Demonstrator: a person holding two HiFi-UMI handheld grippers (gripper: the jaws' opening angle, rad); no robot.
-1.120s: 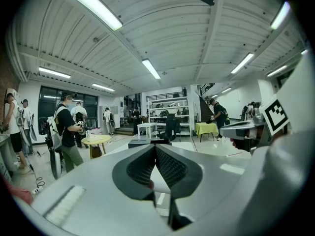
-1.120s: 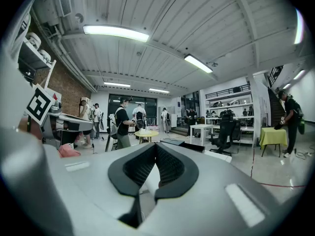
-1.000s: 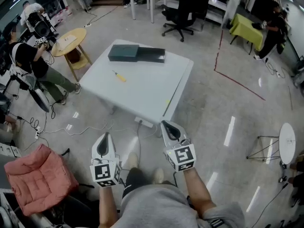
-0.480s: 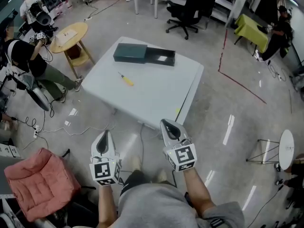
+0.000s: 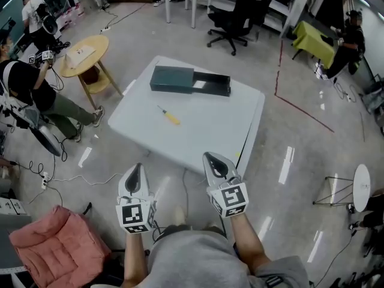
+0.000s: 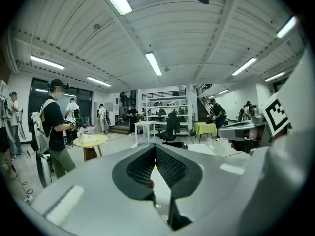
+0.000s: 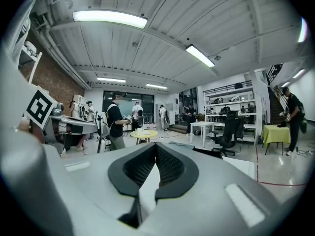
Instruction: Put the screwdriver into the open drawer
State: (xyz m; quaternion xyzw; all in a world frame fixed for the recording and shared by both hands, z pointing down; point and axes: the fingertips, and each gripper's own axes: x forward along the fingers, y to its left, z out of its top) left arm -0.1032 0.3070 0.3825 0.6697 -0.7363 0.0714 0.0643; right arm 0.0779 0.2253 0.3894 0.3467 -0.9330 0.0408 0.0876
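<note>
Screwdriver [image 5: 169, 116] lies on the table [image 5: 204, 131] well ahead, so my left gripper [image 5: 135, 171] and right gripper [image 5: 213, 161] hang empty, jaws together.

Yellow-handled screwdriver [image 5: 168, 115], dark green drawer box [image 5: 173, 78], white table [image 5: 207, 134]

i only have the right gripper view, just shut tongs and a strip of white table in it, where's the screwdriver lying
Observer: The yellow-handled screwdriver lies on the white square table, apart from the dark green drawer box, on the side nearer the person.
Operator: is the drawer pulled out
Observer: Yes. In the head view the dark open drawer sticks out of the box's right end.
Operator: and the left tongs
Observer: The left gripper has its tongs shut, with nothing between them.
</note>
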